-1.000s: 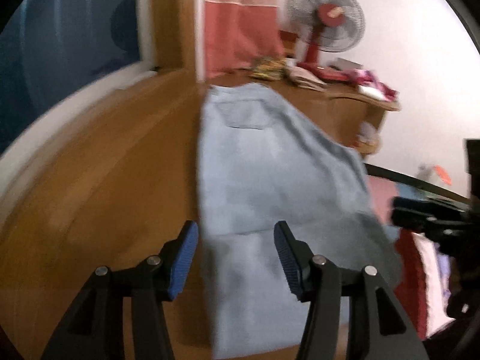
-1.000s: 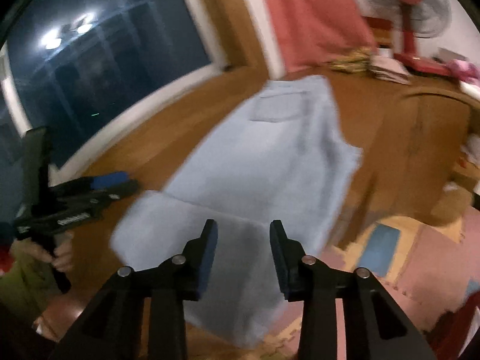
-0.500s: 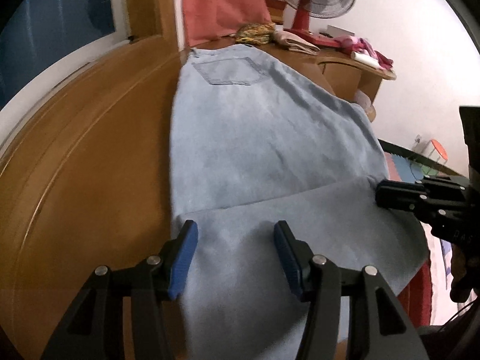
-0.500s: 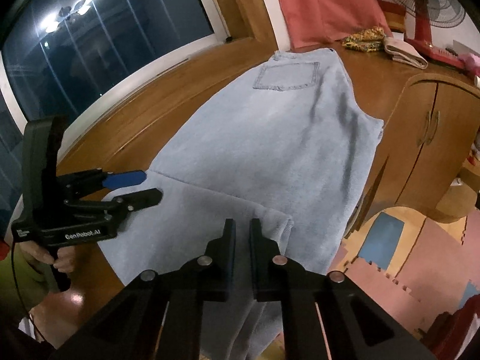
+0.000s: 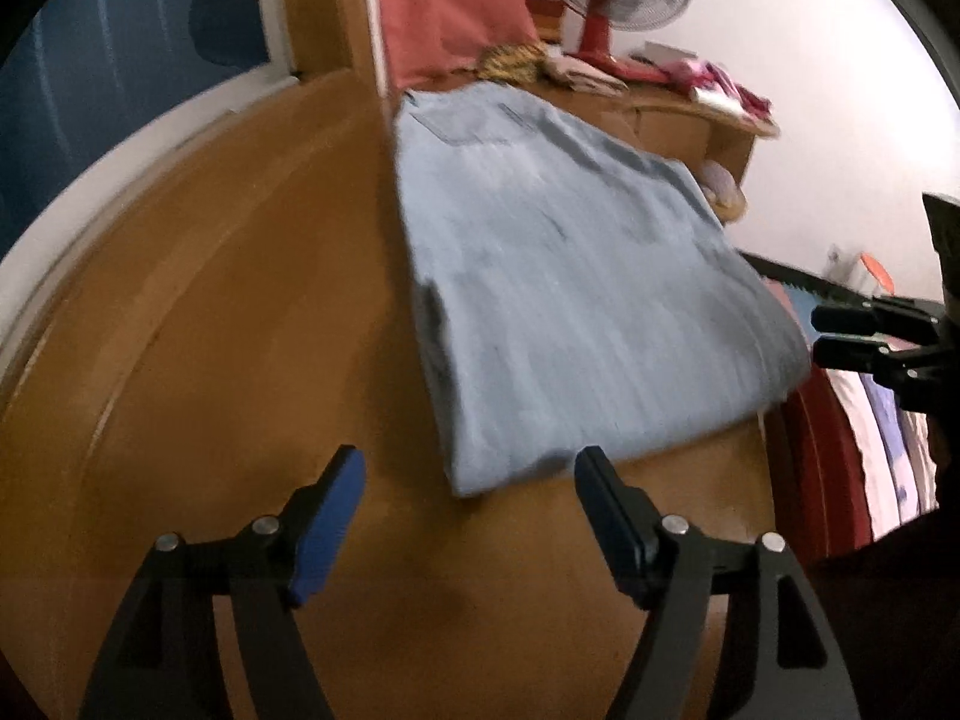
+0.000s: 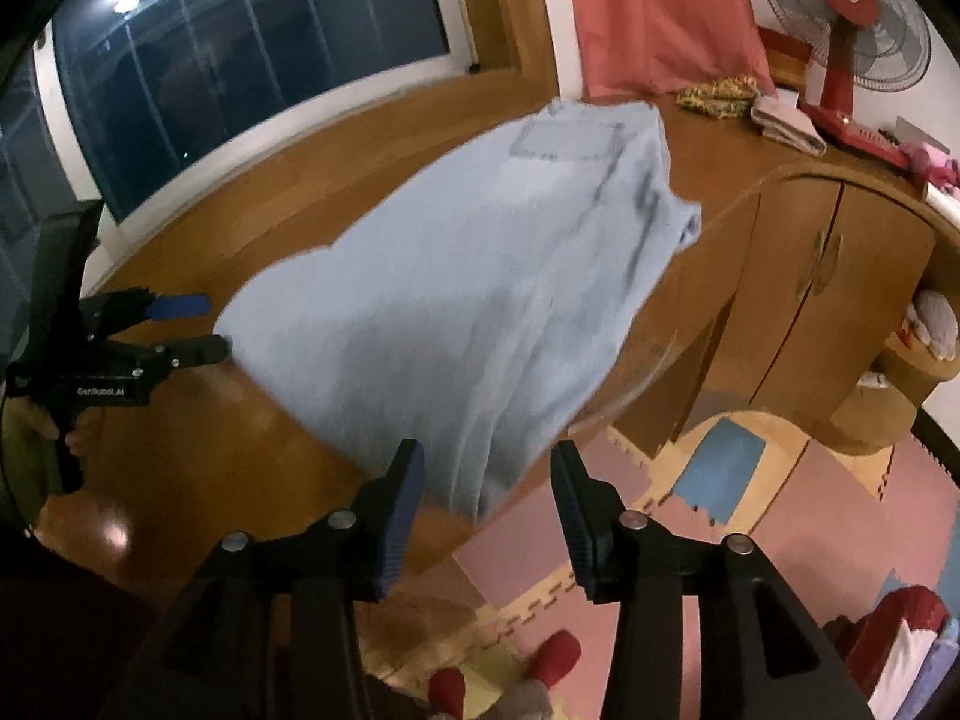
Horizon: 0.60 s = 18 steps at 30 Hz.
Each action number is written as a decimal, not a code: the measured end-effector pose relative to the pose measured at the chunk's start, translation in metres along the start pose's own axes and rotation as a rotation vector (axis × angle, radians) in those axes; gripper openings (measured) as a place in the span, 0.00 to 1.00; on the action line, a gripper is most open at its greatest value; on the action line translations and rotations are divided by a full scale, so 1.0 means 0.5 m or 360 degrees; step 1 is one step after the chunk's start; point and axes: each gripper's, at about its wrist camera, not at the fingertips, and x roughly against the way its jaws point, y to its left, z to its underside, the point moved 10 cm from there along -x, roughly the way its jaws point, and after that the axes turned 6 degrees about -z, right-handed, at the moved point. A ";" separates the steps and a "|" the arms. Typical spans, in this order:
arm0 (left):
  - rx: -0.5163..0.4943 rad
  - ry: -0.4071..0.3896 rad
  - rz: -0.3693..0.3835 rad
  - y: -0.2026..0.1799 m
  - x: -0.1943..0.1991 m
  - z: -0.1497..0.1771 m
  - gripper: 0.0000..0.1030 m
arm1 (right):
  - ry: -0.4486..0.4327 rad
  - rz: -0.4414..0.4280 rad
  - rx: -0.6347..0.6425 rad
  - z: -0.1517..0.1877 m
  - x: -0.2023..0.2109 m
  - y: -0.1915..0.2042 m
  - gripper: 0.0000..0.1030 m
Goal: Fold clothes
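Note:
Light blue jeans (image 5: 564,276) lie folded on the wooden table (image 5: 228,312), back pocket at the far end. In the right wrist view the jeans (image 6: 480,276) hang slightly over the table's near edge. My left gripper (image 5: 468,486) is open and empty, just in front of the near fold. My right gripper (image 6: 486,468) is open and empty, just in front of the jeans' overhanging edge. The left gripper also shows in the right wrist view (image 6: 198,324), at the left edge of the jeans. The right gripper also shows in the left wrist view (image 5: 834,330), at the right edge of the jeans.
A red fan (image 6: 840,42), folded cloths (image 6: 780,120) and small items stand at the table's far end. A wooden cabinet (image 6: 822,276) is at the right. A coloured foam mat (image 6: 720,516) covers the floor. A dark window (image 6: 240,60) is at the left.
Both grippers have opened and pulled back from the jeans. The lower part of the jeans now lies folded over the upper part, so the garment is shorter.

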 end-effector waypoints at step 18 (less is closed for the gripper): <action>-0.0083 -0.0046 0.0069 -0.045 -0.064 -0.006 0.69 | -0.0014 0.0130 0.0214 0.019 -0.066 0.043 0.40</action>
